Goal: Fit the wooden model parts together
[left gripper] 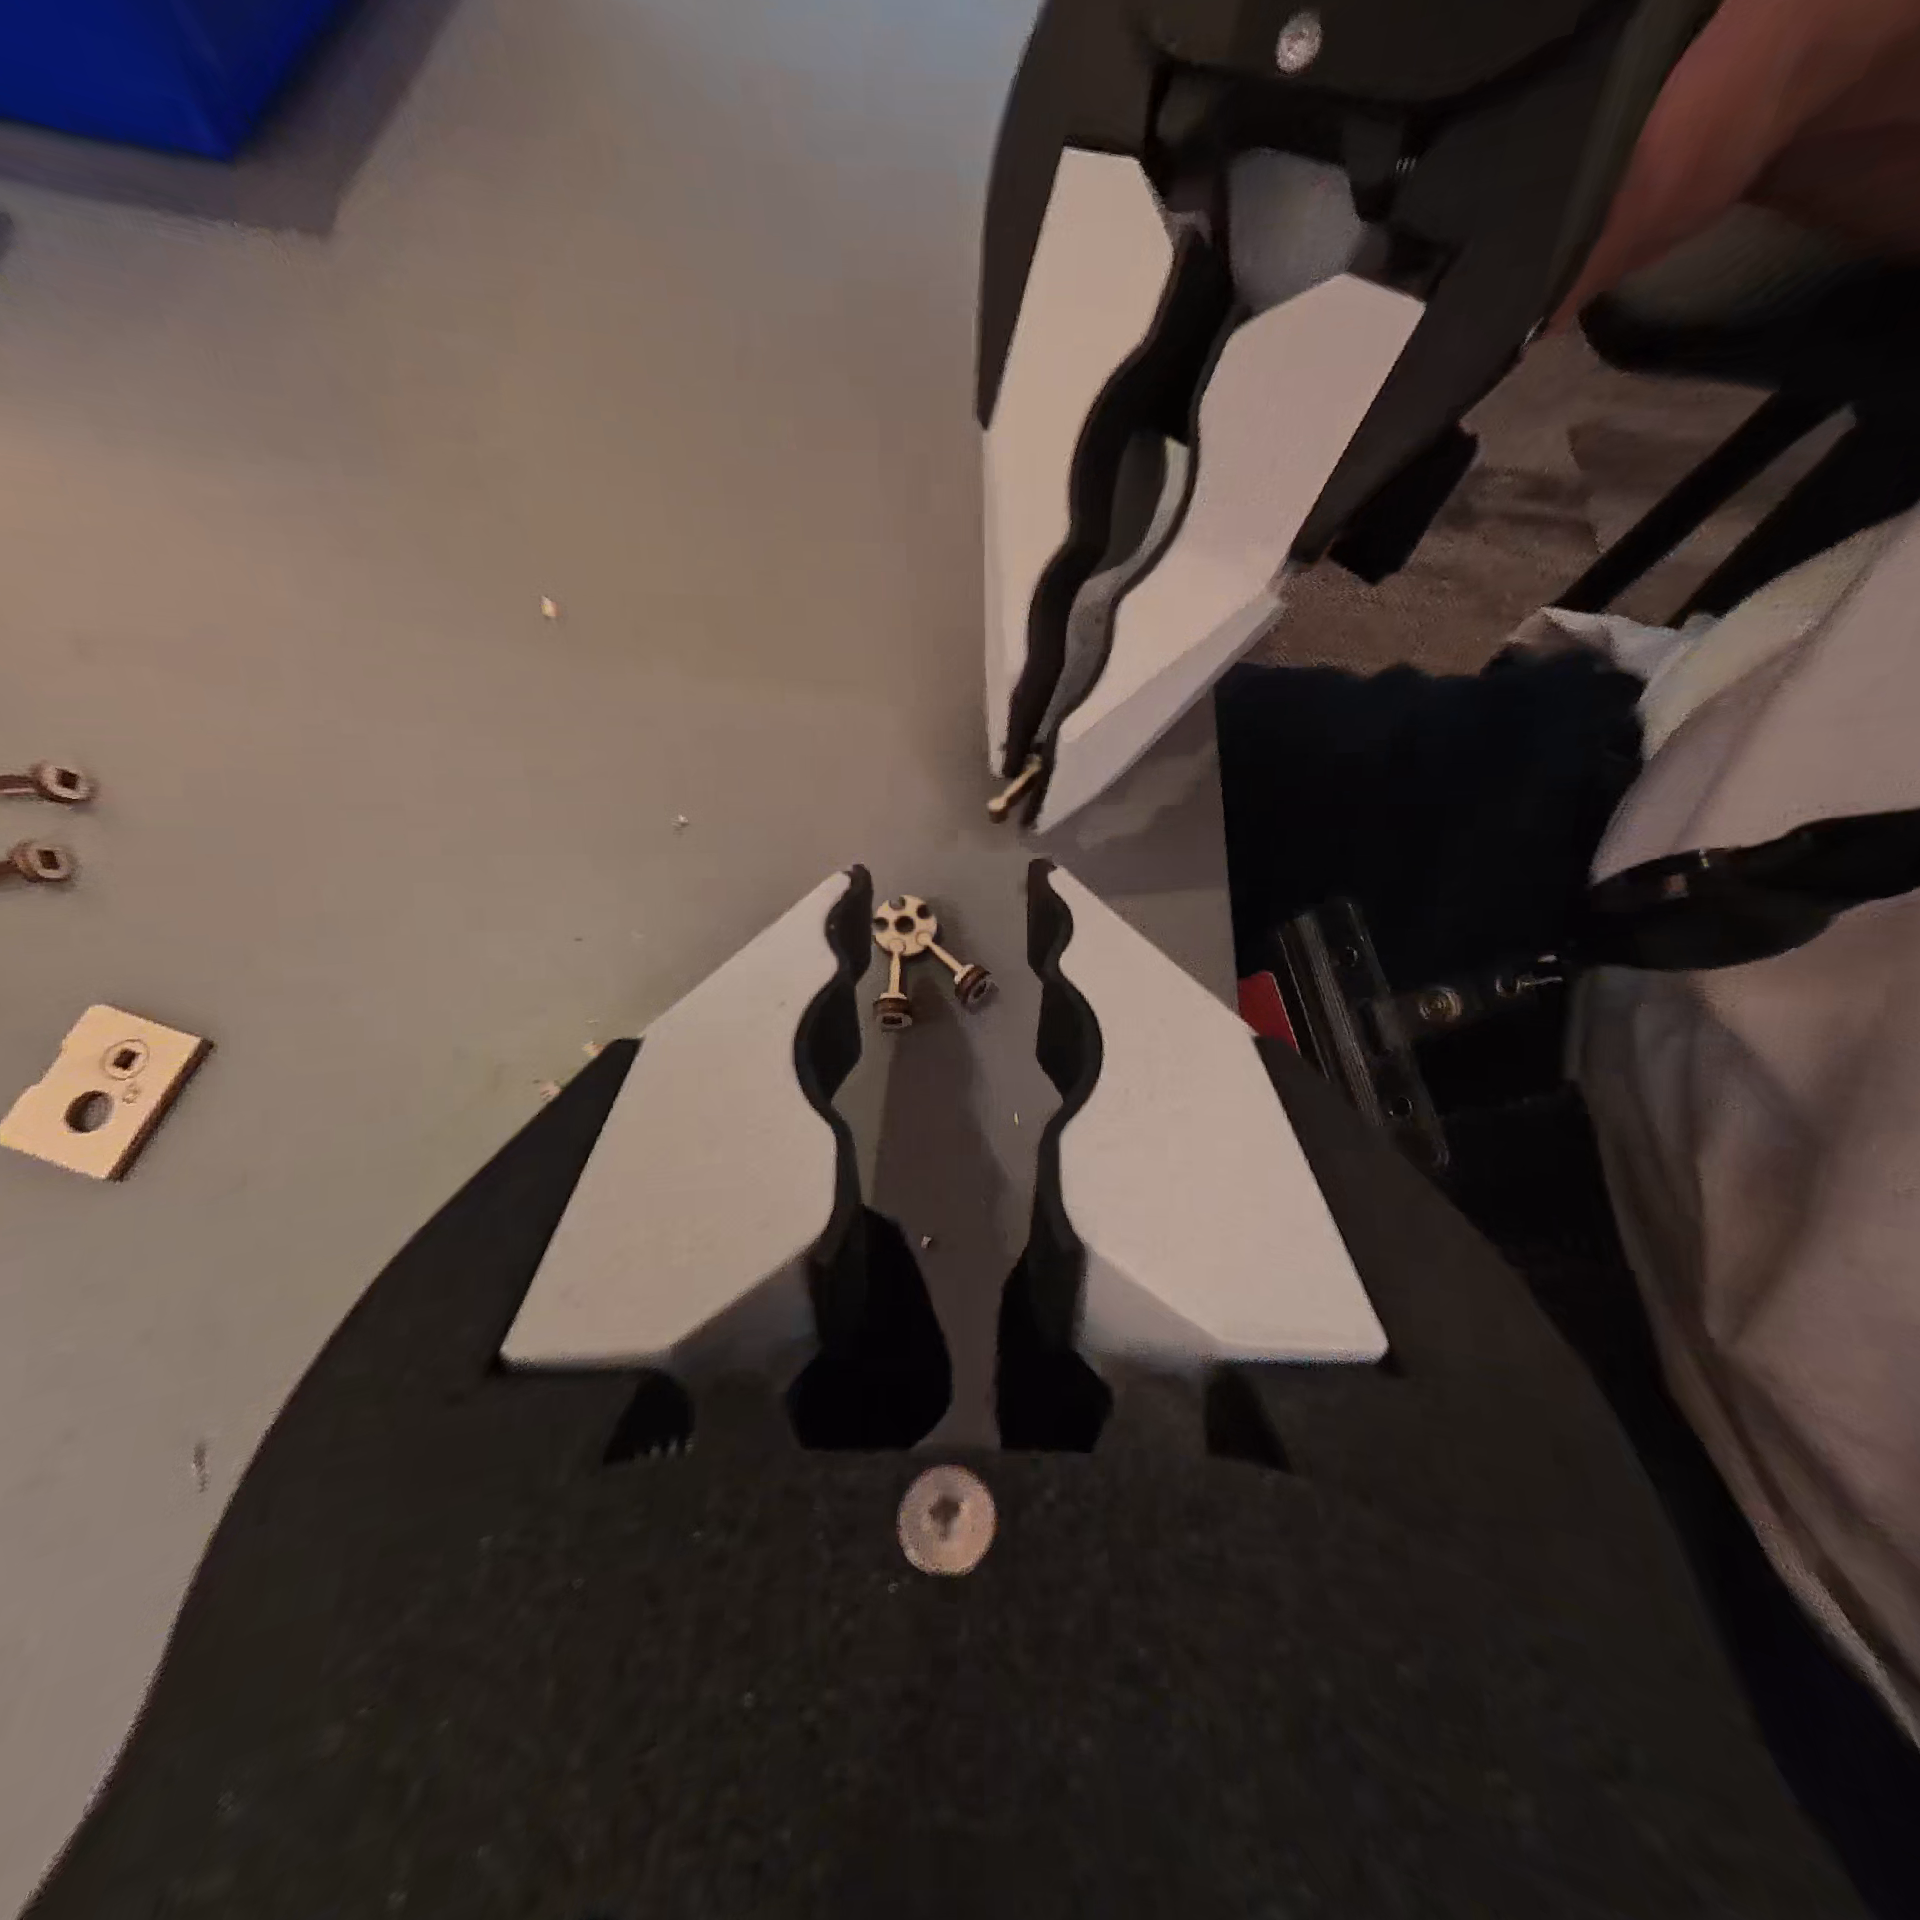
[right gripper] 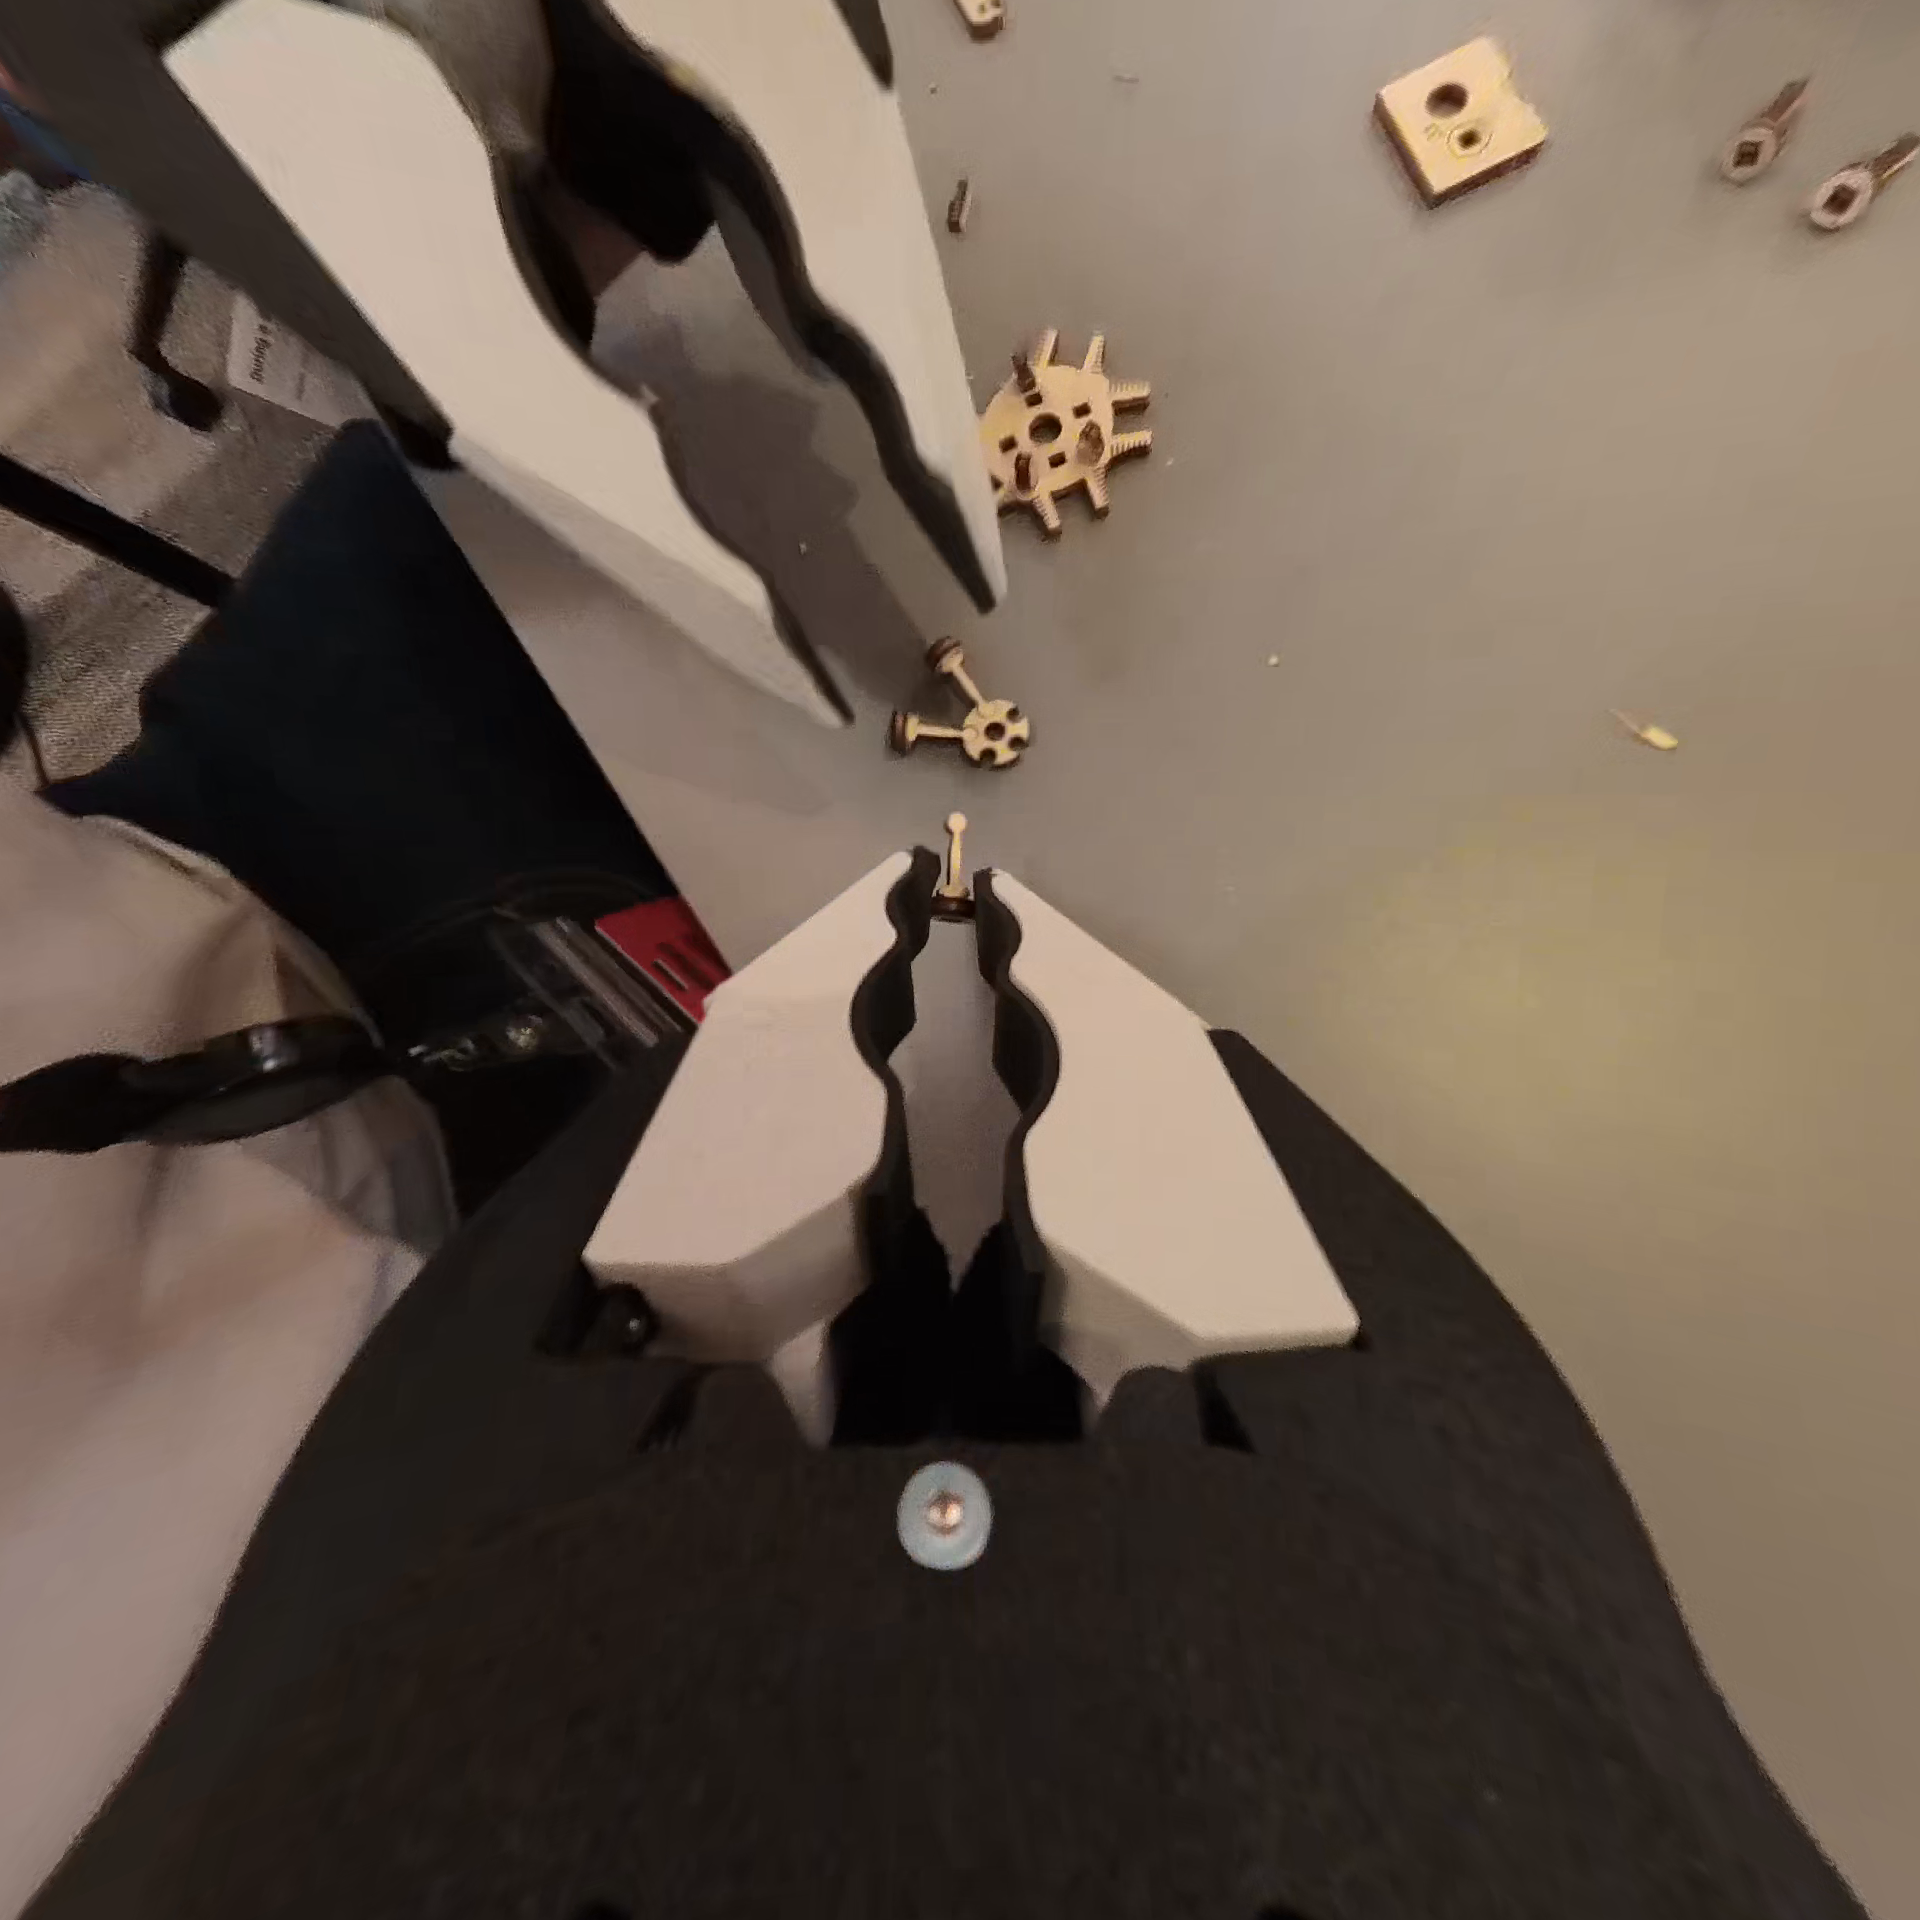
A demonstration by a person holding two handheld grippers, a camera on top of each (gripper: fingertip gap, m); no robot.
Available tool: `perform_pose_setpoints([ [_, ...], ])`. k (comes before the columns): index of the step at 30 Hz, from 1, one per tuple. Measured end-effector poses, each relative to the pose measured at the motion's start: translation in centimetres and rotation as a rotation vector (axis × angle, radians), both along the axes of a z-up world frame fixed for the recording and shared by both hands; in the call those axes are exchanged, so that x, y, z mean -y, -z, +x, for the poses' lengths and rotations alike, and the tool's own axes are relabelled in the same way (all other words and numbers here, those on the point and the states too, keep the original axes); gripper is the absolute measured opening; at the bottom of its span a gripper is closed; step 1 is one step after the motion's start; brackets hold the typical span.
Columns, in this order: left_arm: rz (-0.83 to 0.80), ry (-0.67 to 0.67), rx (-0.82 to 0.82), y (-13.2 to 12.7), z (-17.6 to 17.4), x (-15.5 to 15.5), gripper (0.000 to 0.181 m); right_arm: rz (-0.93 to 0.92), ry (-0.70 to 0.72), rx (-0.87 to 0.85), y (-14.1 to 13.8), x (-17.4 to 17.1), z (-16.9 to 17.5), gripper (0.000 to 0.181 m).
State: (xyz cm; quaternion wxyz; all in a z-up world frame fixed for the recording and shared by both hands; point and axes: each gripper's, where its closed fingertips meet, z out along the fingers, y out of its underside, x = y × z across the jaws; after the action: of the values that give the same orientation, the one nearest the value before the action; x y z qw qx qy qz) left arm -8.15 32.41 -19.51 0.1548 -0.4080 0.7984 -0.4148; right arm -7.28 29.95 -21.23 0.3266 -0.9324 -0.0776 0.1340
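Note:
A small wooden hub with two rods [left gripper: 920,954] lies flat on the grey table between the open fingers of my left gripper [left gripper: 948,883], which touches nothing. It also shows in the right wrist view [right gripper: 961,727], just below the left gripper's tips [right gripper: 920,660]. My right gripper [right gripper: 953,871] is shut on a thin wooden pin [right gripper: 954,847] that sticks out of its tips. In the left wrist view the right gripper [left gripper: 1023,774] hangs a little past the hub, with the pin [left gripper: 1013,792] at its tips.
A wooden gear-like piece [right gripper: 1065,436], a square block with holes [right gripper: 1460,120] [left gripper: 104,1091] and two small link pieces [right gripper: 1818,156] [left gripper: 42,821] lie on the table. The table edge [left gripper: 1216,790] runs beside the hub; a dark bag and white cloth lie beyond it. Less than 4 cm separates the two grippers' tips. From the left gripper's tips to the wooden gear-like piece [right gripper: 1065,436] is close to 7 centimeters.

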Motion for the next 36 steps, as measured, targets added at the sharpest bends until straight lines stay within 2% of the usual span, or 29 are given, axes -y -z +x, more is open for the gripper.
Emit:
perform_pose_setpoints([
  [5, 0.057, 0.032, -0.066, 1.8, 0.1, -0.3, 0.028, -0.125, -0.021, 0.001, 1.1, -1.1, -0.2, 0.007],
  [11, 0.108, 0.079, -0.026, 2.0, -0.9, 0.3, 0.024, -0.197, -0.002, 0.021, 1.7, -1.8, -0.4, 0.007],
  [18, 0.124, 0.103, -0.004, 1.8, -0.8, 0.7, 0.03, -0.223, 0.016, 0.047, 1.9, -2.1, -0.4, 0.007],
  [27, 0.185, 0.144, -0.035, 2.9, -0.7, 1.7, 0.035, -0.274, 0.009, 0.044, 1.9, -1.9, -0.3, 0.007],
  [36, 0.217, 0.15, -0.051, 3.5, -0.8, 1.8, 0.032, -0.286, 0.011, 0.04, 1.9, -1.8, -0.2, 0.007],
])
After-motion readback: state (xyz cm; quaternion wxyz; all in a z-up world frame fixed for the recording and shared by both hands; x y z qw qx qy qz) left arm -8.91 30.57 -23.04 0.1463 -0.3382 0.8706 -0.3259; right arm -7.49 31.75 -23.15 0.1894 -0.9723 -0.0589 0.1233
